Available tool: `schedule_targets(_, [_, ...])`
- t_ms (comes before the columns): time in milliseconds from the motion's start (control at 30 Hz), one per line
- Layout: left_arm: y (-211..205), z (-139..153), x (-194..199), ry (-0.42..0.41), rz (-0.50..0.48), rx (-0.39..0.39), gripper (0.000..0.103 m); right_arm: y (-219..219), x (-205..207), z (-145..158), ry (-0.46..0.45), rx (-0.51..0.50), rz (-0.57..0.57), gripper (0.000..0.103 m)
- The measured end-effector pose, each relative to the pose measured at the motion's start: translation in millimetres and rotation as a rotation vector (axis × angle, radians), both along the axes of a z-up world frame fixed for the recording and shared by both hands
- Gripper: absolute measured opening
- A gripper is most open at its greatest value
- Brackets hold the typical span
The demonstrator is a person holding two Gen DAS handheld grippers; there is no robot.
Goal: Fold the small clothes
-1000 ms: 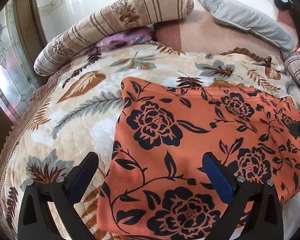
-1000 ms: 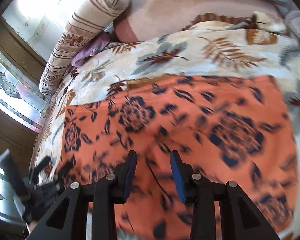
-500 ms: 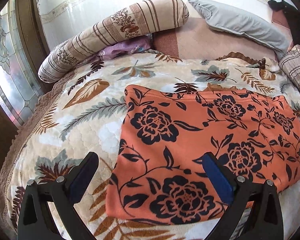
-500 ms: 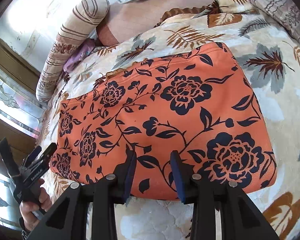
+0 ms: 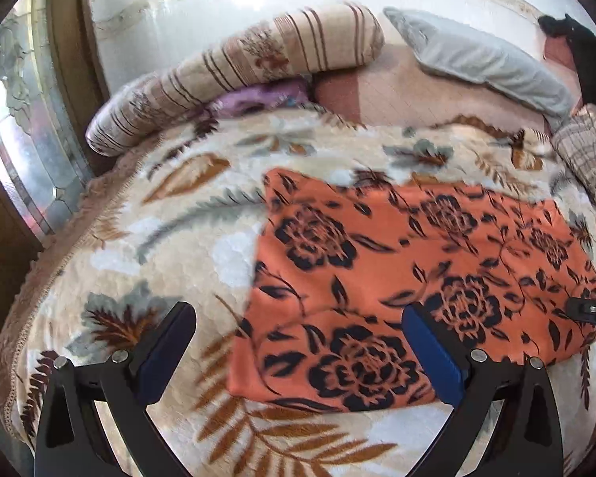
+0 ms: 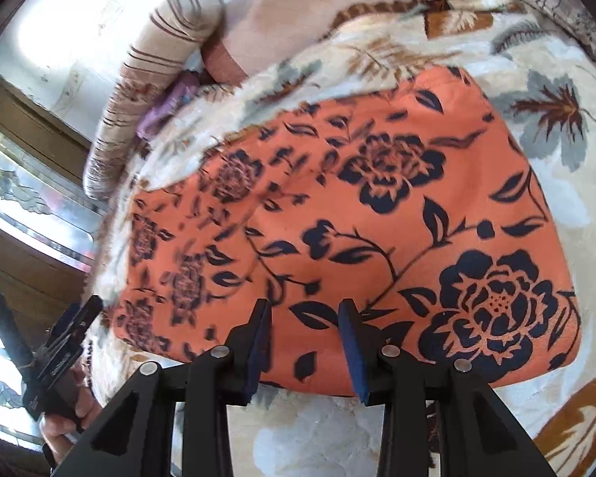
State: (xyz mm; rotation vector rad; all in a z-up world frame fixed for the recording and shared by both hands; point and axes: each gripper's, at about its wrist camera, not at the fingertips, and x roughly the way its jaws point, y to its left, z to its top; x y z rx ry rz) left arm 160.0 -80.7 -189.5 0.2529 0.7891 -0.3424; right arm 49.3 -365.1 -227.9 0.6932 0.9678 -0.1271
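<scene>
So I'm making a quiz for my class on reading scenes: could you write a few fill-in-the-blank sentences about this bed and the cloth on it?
1. The folded cloth on the blanket is orange with ____ flowers.
2. The jaws of the left gripper stand wide ____.
3. Between the jaws of the right gripper there is ____; the cloth lies beyond them.
4. The grey pillow lies at the ____ of the bed.

Missing words: black; open; nothing; head
</scene>
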Motion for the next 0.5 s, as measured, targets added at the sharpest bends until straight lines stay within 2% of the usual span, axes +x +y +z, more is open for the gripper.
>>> schedule_targets(67, [-13.2,-18.5,1.2,0.078,-0.035,0.039,0.103,-1.8,1.5,-8.5,0.038,0.001,0.002,0.039])
schedule_targets(167, [-28.6,-47.7,6.3,0.184,-0.048,0.128,0.103,-7.4,-5.2,-7.1,0.027,0.020,-0.004,0.039])
schedule_targets(267, [-29.9,-45.1,6.5,0.171,-0.036,0.111,0.103,-17.4,-21.9,7.5,-0.038,0.010,-0.031,0.042])
schedule_targets(300, [-28.5,-39.5,6.0,0.161,-0.038,0.083,0.103,-24.7,-30.4,11.8,-0.061,0.023,-0.051,0.056])
schedule_targets(333, [-26.6,-33.8,5.6,0.150,-0.038,0.055,0.103,-31.1,-37.2,14.2,-0.079,0.042,-0.076,0.066])
schedule_targets(400, [-22.4,-26.2,5.2,0.129,-0.028,0.022,0.103,-47.3,-54.6,15.2,-0.117,0.111,-0.132,0.066])
schedule_targets(500, [-18.5,-25.9,10.0,0.115,0.008,0.022,0.103,-66.3,-74.9,7.5,-0.123,0.210,-0.196,0.066])
